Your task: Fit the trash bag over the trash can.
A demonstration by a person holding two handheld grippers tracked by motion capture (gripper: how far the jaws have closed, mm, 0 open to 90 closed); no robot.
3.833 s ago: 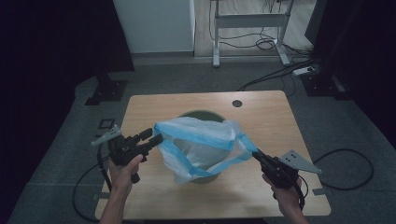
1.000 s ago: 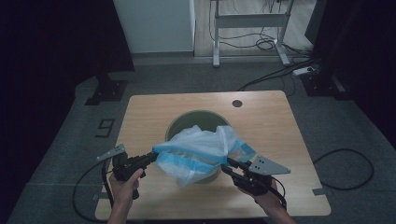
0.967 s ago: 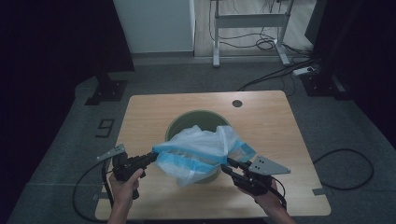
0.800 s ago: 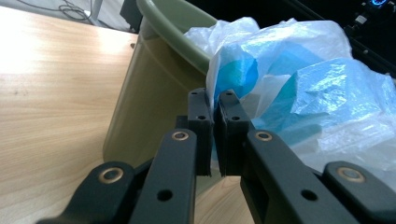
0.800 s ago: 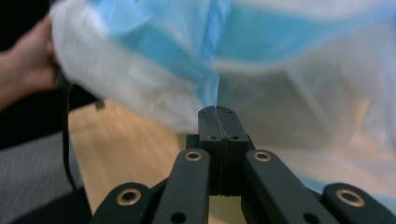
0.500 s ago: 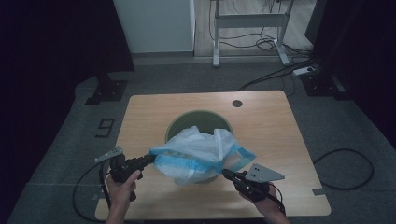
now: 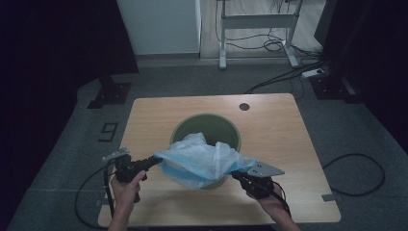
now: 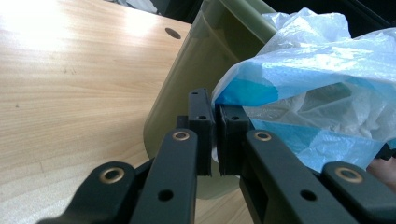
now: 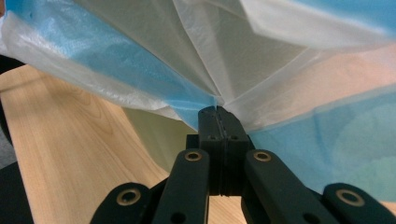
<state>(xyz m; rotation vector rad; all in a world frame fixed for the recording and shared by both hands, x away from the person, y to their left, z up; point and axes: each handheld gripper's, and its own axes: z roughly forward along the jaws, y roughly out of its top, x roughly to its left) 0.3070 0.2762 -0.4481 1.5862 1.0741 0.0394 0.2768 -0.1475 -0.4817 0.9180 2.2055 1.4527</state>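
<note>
Between both tools (image 7: 155, 160), the bag (image 7: 202, 161)

High view dim, room edges at 9 and 3 o'clock near black; tabletop (image 7: 279, 125) lit softly from above. Left gripper view: glare washes the wood at 10 o'clock. Right gripper view: plastic bag (image 9: 261, 56) glows translucent, close parts soft.
</note>
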